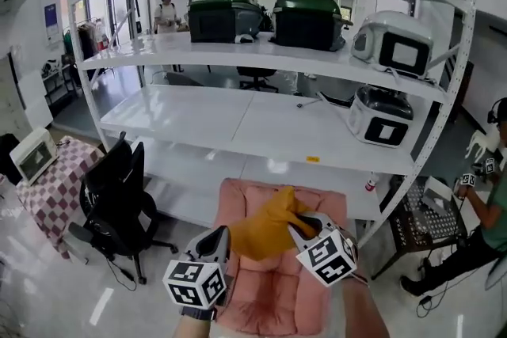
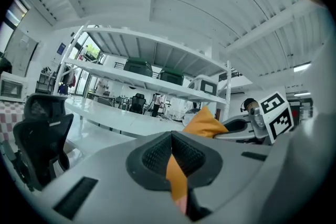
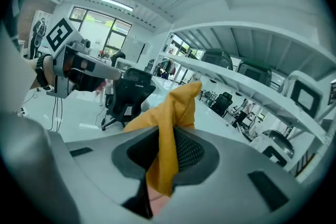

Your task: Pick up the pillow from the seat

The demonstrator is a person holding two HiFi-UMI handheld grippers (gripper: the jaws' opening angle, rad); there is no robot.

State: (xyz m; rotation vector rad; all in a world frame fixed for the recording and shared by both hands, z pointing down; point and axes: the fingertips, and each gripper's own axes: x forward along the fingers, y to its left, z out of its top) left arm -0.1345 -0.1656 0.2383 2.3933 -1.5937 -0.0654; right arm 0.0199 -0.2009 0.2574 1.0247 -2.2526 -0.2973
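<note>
L gripper [image 1: 223,240] & R gripper [image 1: 299,230] each clamped on an edge of the yellow pillow [image 1: 265,229], which hangs btwn them. It looks clear of the pink seat [image 1: 265,293] below, so pickup's prob. done. White rack [image 1: 261,127] beyond plays no part.

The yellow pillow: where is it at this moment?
In the head view the yellow pillow is low at centre, gripped by the left tongs and the right tongs, over the pink seat.
</note>
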